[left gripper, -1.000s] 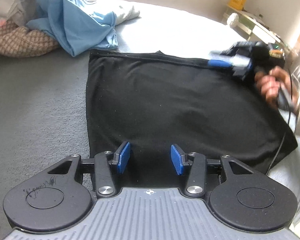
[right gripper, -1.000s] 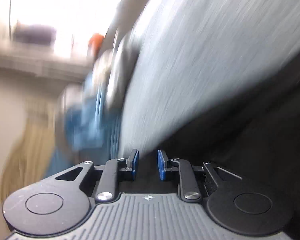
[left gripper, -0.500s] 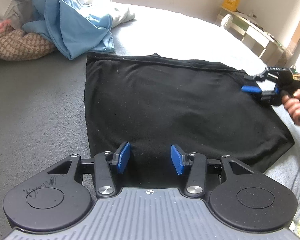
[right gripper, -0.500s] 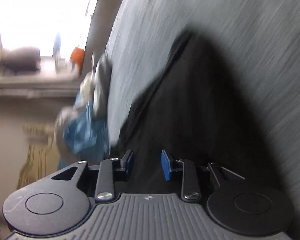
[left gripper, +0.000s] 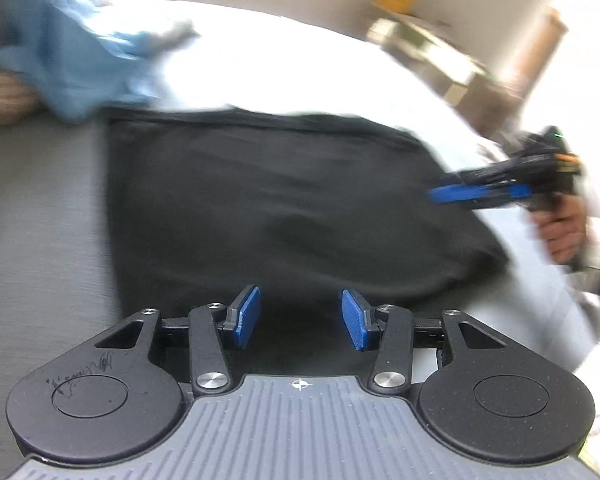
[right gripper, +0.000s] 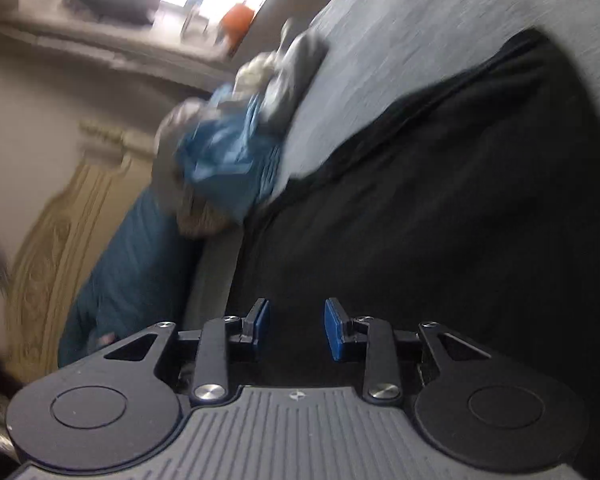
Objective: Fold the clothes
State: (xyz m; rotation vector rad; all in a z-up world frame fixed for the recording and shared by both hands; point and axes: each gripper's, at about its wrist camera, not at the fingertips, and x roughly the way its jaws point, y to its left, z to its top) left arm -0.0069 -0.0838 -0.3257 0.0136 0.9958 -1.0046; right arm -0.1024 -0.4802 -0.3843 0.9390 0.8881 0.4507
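A black garment lies spread flat on a grey bed, w/ a heap of blue and pale clothes at the far corner. The left gripper hovers over the near hem, jaws apart, nothing between them. The right gripper, held in a hand, sits at the garment's right edge, pads also apart; whether it touches the cloth is unclear thru the blur.

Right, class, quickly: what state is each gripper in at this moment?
Left gripper: open, holding nothing, over the black garment.
Right gripper: open, holding nothing, at the garment's side.
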